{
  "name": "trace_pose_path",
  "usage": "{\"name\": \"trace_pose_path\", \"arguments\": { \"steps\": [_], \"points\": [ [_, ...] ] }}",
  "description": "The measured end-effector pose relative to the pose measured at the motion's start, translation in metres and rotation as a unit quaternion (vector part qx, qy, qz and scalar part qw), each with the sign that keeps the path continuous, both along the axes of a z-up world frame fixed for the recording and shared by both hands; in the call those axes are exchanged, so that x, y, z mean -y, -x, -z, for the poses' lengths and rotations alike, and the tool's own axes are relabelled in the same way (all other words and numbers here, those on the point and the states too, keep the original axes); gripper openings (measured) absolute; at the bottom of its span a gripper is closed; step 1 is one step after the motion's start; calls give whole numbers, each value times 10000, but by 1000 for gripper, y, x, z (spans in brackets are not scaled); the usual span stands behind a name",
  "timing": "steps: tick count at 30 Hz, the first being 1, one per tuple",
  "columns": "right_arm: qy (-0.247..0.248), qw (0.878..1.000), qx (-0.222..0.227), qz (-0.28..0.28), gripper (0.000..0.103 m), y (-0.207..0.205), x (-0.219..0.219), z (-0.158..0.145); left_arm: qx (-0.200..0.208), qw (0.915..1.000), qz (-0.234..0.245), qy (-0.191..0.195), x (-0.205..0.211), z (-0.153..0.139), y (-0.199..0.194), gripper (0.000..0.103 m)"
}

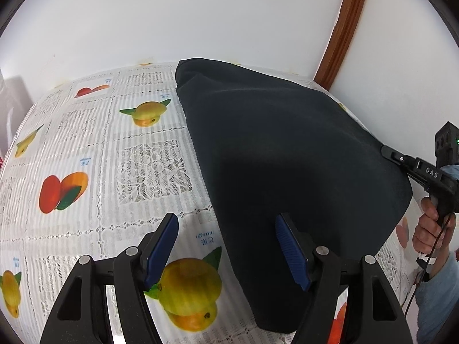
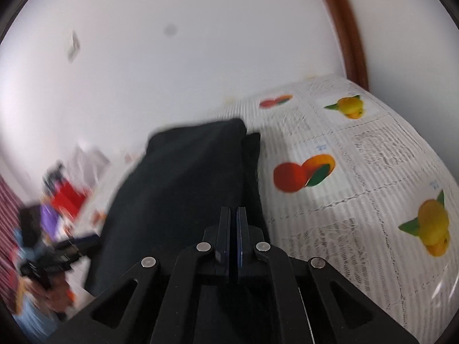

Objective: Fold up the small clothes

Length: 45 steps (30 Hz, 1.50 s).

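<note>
The garment, a dark, plain piece of cloth, lies on the tablecloth, reaching from near the far wall down to the near edge. In the left wrist view it covers the right half of the table; its far end is bunched into a rounded fold and its near end narrows to a blunt corner.

The right gripper meets the garment's right edge, its fingers shut together with no gap between them; in its own view the closed tips sit over the dark cloth, and whether any fabric is pinched there cannot be told. A hand in a light blue sleeve holds its handle.

The left gripper hangs over the garment's near left edge with its blue pads spread wide, one above the cloth, the other above the fruit-printed tablecloth. Nothing is between them.

Behind the table are a white wall and a brown wooden frame.
</note>
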State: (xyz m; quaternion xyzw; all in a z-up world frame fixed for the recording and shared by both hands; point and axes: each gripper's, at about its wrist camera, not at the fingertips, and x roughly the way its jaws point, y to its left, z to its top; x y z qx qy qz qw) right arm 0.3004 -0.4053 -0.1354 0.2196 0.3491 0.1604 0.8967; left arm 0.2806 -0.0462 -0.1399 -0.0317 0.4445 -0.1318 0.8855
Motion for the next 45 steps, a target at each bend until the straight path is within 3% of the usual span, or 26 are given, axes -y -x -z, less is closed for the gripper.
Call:
{"name": "trace_pose_path", "arguments": {
  "steps": [10, 18, 21, 23, 25, 29, 33, 37, 40, 45],
  "points": [
    [724, 9955, -382, 474, 5, 14, -2, 8, 37, 10000, 12, -53, 1, -8, 19, 68],
    [1626, 9836, -450, 644, 6, 67, 6, 1, 49, 9999, 77, -129, 4, -12, 37, 68],
    [1879, 9791, -503, 596, 19, 88, 5, -2, 87, 9997, 140, -184, 5, -13, 48, 68],
    [1977, 9774, -507, 546, 33, 98, 1, -1, 104, 9995, 207, -201, 4, -12, 58, 68],
    [2023, 9772, -470, 438, 38, 106, -7, 2, 108, 9993, 293, -217, 2, -11, 70, 68],
    [2061, 9767, -547, 262, 39, 108, -28, 12, 68, 9986, 368, -369, 1, -7, 87, 68],
    [2071, 9763, -574, 250, 39, 110, -48, 9, 171, 9991, 146, -360, -4, -17, 101, 68],
    [2105, 9752, -532, 423, 43, 120, -64, -7, 366, 9991, -79, -195, -8, -36, 119, 68],
    [2086, 9755, -495, 488, 51, 132, -76, -24, 542, 9980, -212, -229, -4, -50, 135, 68],
    [2291, 9712, -400, 521, 55, 156, -95, -56, 746, 9961, -396, -272, 5, -71, 157, 70]
  ]
}}
